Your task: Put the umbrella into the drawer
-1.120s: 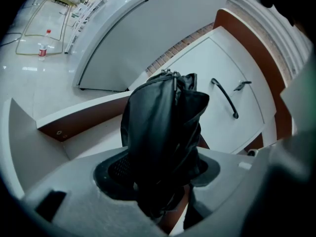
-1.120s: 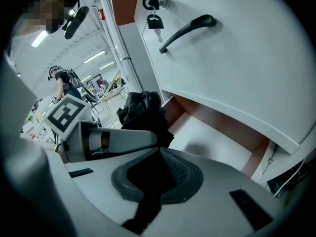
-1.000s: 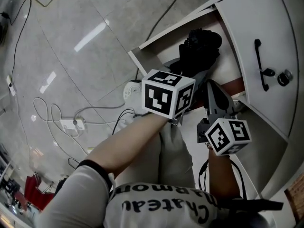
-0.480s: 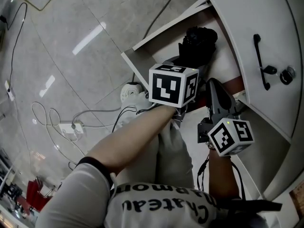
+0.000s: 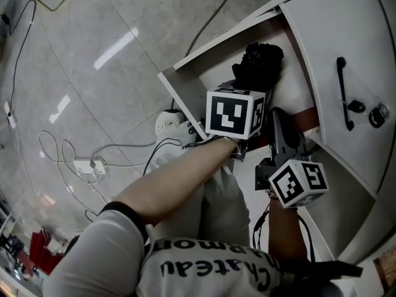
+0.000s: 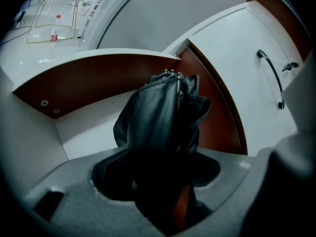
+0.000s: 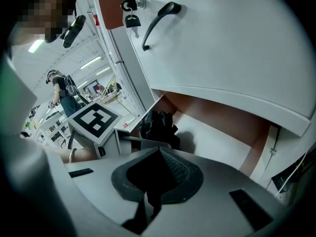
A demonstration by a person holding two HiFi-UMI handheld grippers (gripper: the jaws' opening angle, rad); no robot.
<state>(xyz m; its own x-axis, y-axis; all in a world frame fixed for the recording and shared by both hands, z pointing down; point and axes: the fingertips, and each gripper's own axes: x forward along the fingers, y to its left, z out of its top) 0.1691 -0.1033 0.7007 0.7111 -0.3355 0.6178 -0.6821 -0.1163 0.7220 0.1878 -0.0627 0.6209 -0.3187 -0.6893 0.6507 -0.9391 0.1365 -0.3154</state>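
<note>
Here the left gripper (image 6: 157, 184) is clamping its jaws on the black folded umbrella (image 6: 160, 117), which is reaching out ahead of them into the open white drawer (image 6: 86, 130). The right gripper (image 7: 157, 181) is hovering alongside, jaws pressed together, gripping nothing.

My head view hides the tips of the left tool (image 6: 165, 191) behind its marker cube (image 5: 235, 113). The cube also covers the low end of the umbrella (image 5: 258, 60). In the left tool view, that end goes too dark to make out. The white door (image 5: 334, 54) is cut off at the right edge. In the right tool view, a far-off person (image 7: 63, 90) at the left is too small to tell.
</note>
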